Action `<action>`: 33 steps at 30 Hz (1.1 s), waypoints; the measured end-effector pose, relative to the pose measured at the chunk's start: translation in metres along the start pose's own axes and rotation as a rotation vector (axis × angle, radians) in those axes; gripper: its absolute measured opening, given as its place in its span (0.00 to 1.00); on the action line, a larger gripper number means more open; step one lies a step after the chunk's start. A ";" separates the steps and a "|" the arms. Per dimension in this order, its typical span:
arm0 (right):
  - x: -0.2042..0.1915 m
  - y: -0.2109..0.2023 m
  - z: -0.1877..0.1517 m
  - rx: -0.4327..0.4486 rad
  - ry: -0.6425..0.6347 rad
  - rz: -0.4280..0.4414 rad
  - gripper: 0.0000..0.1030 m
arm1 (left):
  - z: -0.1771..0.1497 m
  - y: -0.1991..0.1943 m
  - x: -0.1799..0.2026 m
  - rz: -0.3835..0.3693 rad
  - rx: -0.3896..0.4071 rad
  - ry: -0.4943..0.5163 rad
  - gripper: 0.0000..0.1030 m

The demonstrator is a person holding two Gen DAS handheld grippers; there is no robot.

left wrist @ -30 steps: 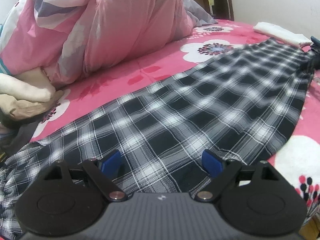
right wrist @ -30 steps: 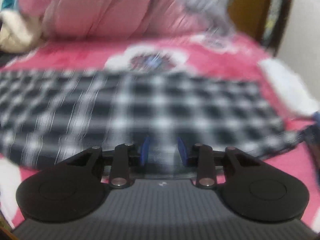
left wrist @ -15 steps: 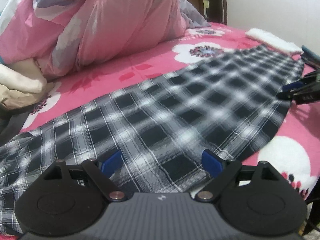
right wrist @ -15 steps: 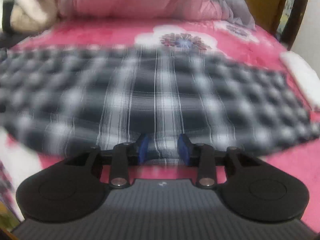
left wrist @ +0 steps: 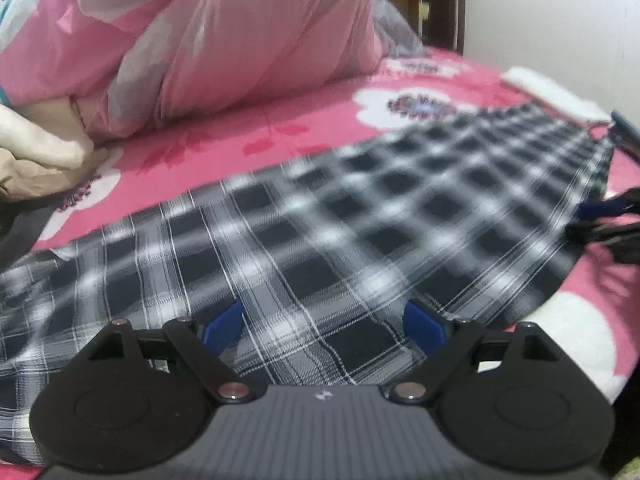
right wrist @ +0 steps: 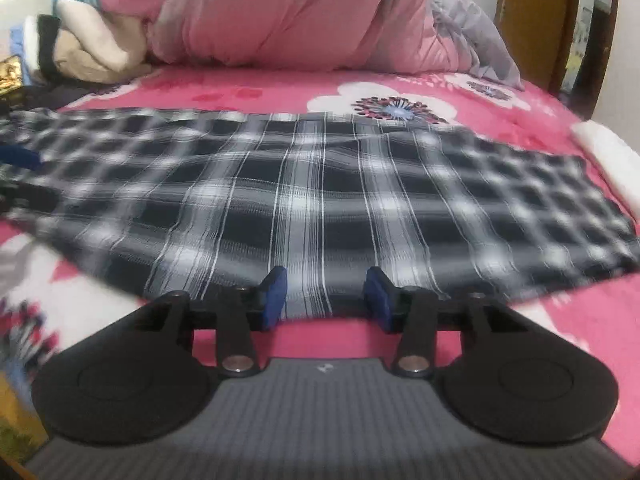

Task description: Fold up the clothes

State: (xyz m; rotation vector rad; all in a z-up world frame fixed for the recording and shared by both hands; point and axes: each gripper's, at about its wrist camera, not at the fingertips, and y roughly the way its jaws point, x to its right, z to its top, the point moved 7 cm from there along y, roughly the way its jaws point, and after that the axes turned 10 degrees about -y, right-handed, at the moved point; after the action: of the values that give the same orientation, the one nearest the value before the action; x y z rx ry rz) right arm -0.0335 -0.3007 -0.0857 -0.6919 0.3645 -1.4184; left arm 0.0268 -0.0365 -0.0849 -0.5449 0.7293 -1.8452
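Right tool (right wrist: 326, 300) opening wider than before over plaid garment (right wrist: 320, 200) hem, left tool (left wrist: 322, 326) spread

The left gripper (left wrist: 322, 326) is held angled downward with its jaws spread wide, nothing pressed between the blue pads (left wrist: 222, 326). The right gripper (right wrist: 325, 300) is likewise pitched downward, its jaws opening at this moment and the pads (right wrist: 276, 298) set clearly apart. No hands or sleeves are seen in either wrist view.
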 end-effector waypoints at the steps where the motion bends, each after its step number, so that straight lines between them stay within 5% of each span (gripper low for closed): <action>1: 0.004 -0.007 -0.001 -0.005 0.012 0.020 0.44 | -0.001 0.003 0.001 0.000 -0.012 0.004 0.87; 4: 0.056 -0.033 0.008 0.040 0.030 -0.054 0.44 | -0.002 0.004 0.002 0.004 -0.017 0.017 0.87; 8: 0.154 -0.014 0.025 0.058 0.156 -0.223 0.44 | -0.005 0.004 0.001 0.016 -0.027 -0.006 0.88; 13: 0.230 0.036 -0.027 -0.097 0.286 -0.396 0.46 | -0.007 0.004 0.000 0.021 -0.028 -0.020 0.89; 16: 0.232 0.003 -0.047 -0.016 0.427 -0.387 0.48 | -0.007 0.005 -0.003 0.008 -0.031 -0.033 0.89; 19: 0.222 -0.028 -0.061 -0.043 0.461 -0.405 0.49 | -0.006 0.005 -0.005 -0.005 -0.035 -0.040 0.89; 22: 0.224 -0.050 -0.044 0.012 0.456 -0.419 0.49 | -0.005 0.005 -0.006 -0.010 -0.038 -0.049 0.89; 28: 0.268 0.002 -0.011 0.062 0.449 -0.333 0.49 | -0.004 0.002 -0.011 0.006 -0.038 -0.096 0.89; 31: 0.283 0.025 -0.046 -0.016 0.549 -0.304 0.42 | -0.006 0.002 -0.014 0.003 -0.034 -0.117 0.89; 33: 0.286 -0.001 -0.065 0.056 0.649 -0.301 0.42 | -0.007 0.002 -0.015 -0.001 -0.031 -0.120 0.89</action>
State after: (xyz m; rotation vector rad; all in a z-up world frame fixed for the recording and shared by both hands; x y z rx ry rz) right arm -0.0339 -0.5940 -0.0862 -0.2251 0.7440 -1.9223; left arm 0.0291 -0.0218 -0.0922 -0.6703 0.6776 -1.7877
